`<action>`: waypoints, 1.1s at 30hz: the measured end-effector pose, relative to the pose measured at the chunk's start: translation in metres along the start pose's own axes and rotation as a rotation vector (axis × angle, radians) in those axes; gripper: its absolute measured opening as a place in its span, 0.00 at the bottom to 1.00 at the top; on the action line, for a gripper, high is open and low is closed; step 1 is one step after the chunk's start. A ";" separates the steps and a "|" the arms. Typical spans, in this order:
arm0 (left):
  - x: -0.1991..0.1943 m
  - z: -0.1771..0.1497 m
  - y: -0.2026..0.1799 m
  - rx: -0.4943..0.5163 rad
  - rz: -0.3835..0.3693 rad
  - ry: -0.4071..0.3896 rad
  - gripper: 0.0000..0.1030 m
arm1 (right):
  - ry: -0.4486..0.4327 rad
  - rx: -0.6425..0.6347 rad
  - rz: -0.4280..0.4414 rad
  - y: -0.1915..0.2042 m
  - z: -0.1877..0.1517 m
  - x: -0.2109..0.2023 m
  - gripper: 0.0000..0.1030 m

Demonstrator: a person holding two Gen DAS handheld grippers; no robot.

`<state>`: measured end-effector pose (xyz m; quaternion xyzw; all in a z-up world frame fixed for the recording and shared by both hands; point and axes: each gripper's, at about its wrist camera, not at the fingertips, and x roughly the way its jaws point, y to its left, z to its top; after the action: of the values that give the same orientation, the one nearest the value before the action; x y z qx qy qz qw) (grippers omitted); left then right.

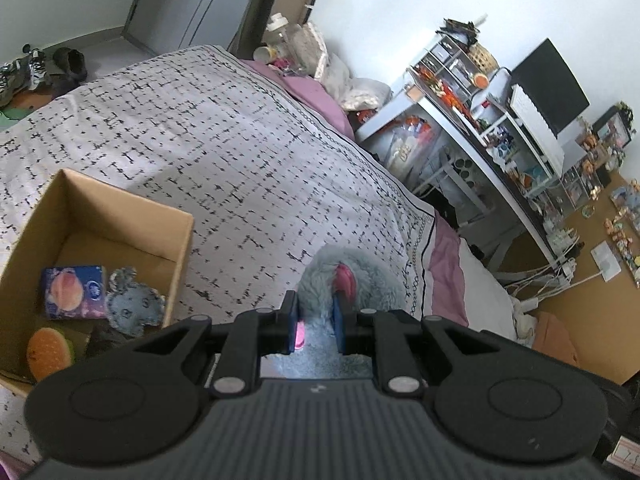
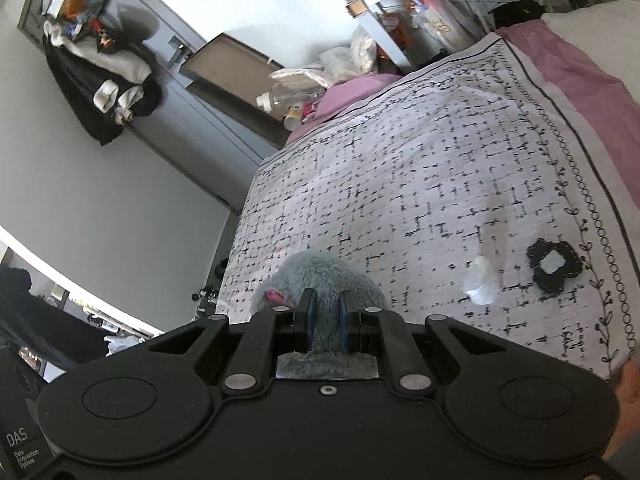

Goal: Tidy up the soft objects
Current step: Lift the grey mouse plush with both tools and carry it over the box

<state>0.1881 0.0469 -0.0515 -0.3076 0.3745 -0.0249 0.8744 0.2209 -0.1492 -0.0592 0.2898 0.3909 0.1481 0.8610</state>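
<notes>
Writing: a label at the lower left of the right wrist view is reading "DAS Data Acquisition System" (image 2: 22, 450); no other text is proving legible.
Left gripper (image 1: 316, 320): its blue pads are pressing in on the grey plush toy (image 1: 352, 280), fur bulging beyond the fingertips, a pink patch showing just past the right pad.
Right gripper (image 2: 327, 320): its pads are likewise clamping the plush toy (image 2: 320, 276), which is filling the gap between them; a pink spot is sitting just left of the left pad.
Toy position: it is hanging in both grips above the patterned bedspread (image 1: 220, 152).
Cardboard box (image 1: 120, 216): it is sitting on the bed to the left, holding a blue packet with a peach picture (image 1: 74, 292), a small grey plush (image 1: 134, 304) and an orange round cushion (image 1: 50, 352).
Bed extras: a black flower-shaped piece (image 2: 554, 266) and a white tuft (image 2: 482, 284) are lying near each other on the spread.
</notes>
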 end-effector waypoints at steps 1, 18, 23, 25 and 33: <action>-0.002 0.002 0.004 -0.005 0.000 -0.004 0.17 | 0.002 -0.005 0.002 0.004 -0.002 0.002 0.12; -0.026 0.029 0.078 -0.098 0.022 -0.062 0.17 | 0.064 -0.088 0.037 0.065 -0.030 0.046 0.12; -0.025 0.033 0.100 -0.131 0.032 -0.069 0.17 | 0.090 -0.107 0.034 0.079 -0.038 0.064 0.12; -0.024 0.035 0.108 -0.142 0.039 -0.070 0.17 | 0.105 -0.113 0.031 0.084 -0.041 0.072 0.12; -0.018 0.041 0.143 -0.181 0.078 -0.065 0.17 | 0.159 -0.122 0.027 0.097 -0.056 0.102 0.12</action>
<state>0.1757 0.1885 -0.0979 -0.3712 0.3583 0.0532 0.8550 0.2413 -0.0024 -0.0890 0.2293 0.4442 0.2056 0.8413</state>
